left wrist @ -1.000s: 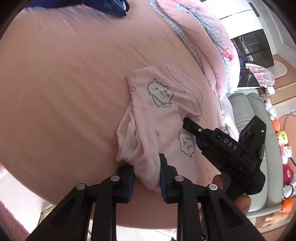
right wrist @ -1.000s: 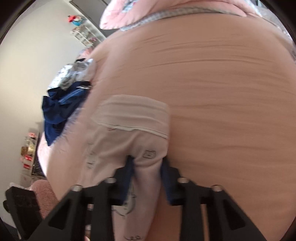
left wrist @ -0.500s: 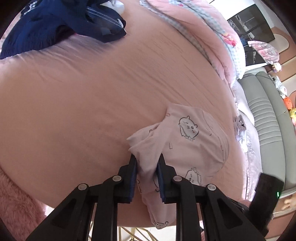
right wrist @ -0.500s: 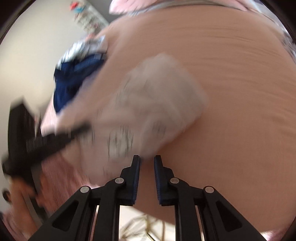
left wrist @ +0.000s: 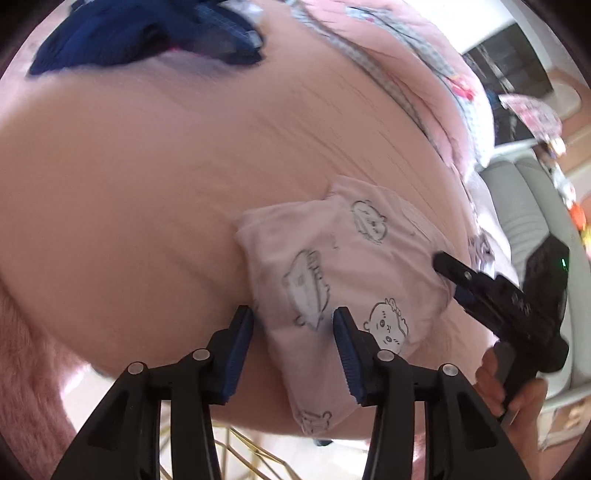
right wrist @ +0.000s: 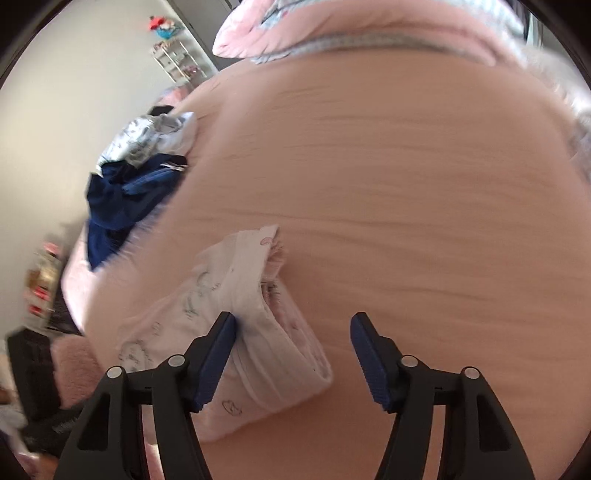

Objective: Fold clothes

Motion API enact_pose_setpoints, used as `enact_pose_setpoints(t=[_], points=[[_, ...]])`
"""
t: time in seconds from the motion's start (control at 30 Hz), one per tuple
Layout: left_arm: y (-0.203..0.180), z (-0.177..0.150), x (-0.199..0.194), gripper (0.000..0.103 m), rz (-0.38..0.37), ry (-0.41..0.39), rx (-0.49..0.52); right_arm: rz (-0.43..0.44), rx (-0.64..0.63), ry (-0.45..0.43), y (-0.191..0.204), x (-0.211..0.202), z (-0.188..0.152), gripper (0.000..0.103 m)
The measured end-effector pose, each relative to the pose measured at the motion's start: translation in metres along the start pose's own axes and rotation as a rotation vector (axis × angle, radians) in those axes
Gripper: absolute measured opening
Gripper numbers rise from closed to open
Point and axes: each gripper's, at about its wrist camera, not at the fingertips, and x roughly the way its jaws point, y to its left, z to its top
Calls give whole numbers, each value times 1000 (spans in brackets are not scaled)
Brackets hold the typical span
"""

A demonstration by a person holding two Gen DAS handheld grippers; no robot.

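Pale pink cotton, printed with small cartoon animals: folded garment (left wrist: 343, 280) lay on the peach bedsheet (left wrist: 147, 177), in the lower centre of the left wrist view. Left gripper (left wrist: 293, 321) at the bottom of that frame, jaws opening and standing apart, the garment's near edge between them but pressed by neither blue pad. Right gripper (left wrist: 491, 291) entered from the lower right of the same frame, its black tip at the garment's right edge, held by a hand (left wrist: 513, 391). Seen from the right wrist view, the garment (right wrist: 240, 317) sat in the lower left centre, folded layers stacked at its right side. Right gripper (right wrist: 293, 347) at the bottom of that frame, jaws opening and wide apart, the left pad just beside the cloth and the right pad over bare bedsheet (right wrist: 406, 166), gripping nothing. Heap of navy clothes (left wrist: 147, 33) lay well apart in the upper left of the left wrist view. Pink quilt (left wrist: 436, 70) bunched along the upper right. Blurred throughout.
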Motion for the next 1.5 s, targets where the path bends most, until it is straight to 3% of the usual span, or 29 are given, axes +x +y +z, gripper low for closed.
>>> enact_pose_setpoints(t=[0.1,0.17,0.33,0.43,0.47,0.5,0.6,0.67,0.73,0.8,1.07,1.2,1.23,1.27,1.33,1.43,1.5], points=[[1,18,1,17,-2,7,46,-12,46,-4,-6,-4,-11,21],[2,33,2,17,6,9,71,-56,53,10,-6,-8,-21,19],[3,67,1,17,66,-13,167,-38,126,38,-7,-28,-36,19],[12,77,-8,17,87,-58,147,-51,95,8,5,-41,-32,29],[15,78,-10,17,79,-68,128,-56,71,-4,8,-42,-28,42],[18,77,-13,17,52,-73,94,-60,45,-18,10,-43,-23,51],[27,61,-17,18,-48,-60,-11,-38,-8,-25,14,-38,-9,57],[31,45,-12,27,-64,-36,-42,-31,-47,-3,14,-29,0,67],[35,33,-5,37,-80,-16,-77,-79,-83,34,12,-14,7,68],[39,24,2,38,-109,0,-121,-113,-82,58,5,-2,12,68],[30,15,12,39,-123,1,-86,178,10,246,-30,16,16,71],[20,18,19,39,-109,-16,-36,220,-1,263,-31,19,11,74],[19,21,21,38,-106,-20,-20,227,1,261,-29,19,11,74],[19,24,21,27,-97,-24,-1,235,2,258,-28,19,12,74],[14,31,22,16,-84,-19,42,239,5,250,-24,18,14,74],[10,43,20,13,-83,-12,104,197,-30,251,-15,21,14,74],[8,49,24,13,-66,6,139,157,-83,248,-9,26,10,81]])
